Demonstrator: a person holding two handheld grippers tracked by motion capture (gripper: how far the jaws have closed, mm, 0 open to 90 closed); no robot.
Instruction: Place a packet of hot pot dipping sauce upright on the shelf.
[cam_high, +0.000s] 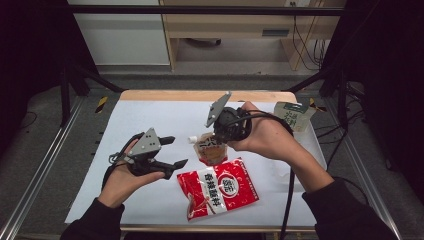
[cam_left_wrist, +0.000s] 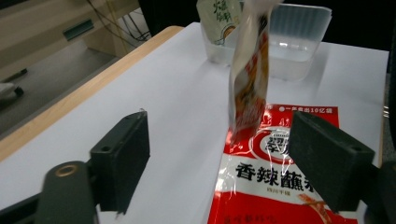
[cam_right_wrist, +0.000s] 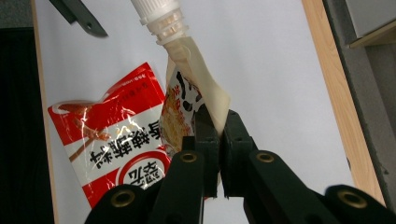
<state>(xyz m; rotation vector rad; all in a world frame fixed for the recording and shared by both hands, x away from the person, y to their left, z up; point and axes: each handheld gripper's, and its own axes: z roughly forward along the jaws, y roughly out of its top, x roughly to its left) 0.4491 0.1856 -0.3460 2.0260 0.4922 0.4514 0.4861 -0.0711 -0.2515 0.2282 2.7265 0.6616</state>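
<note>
We work over a white sheet (cam_high: 150, 120) on a wooden table (cam_high: 200, 95). Our right gripper (cam_right_wrist: 218, 135) pinches the spouted pouch (cam_right_wrist: 187, 98), lifted above the red packet (cam_high: 218, 187). Our left gripper (cam_left_wrist: 219, 163) gapes wide and empty before them. Its view reveals a clear tub (cam_left_wrist: 299, 37); the pouch blurs there.

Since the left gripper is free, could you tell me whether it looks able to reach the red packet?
Probably yes: the left gripper is open beside the red packet, with bare table between.
</note>
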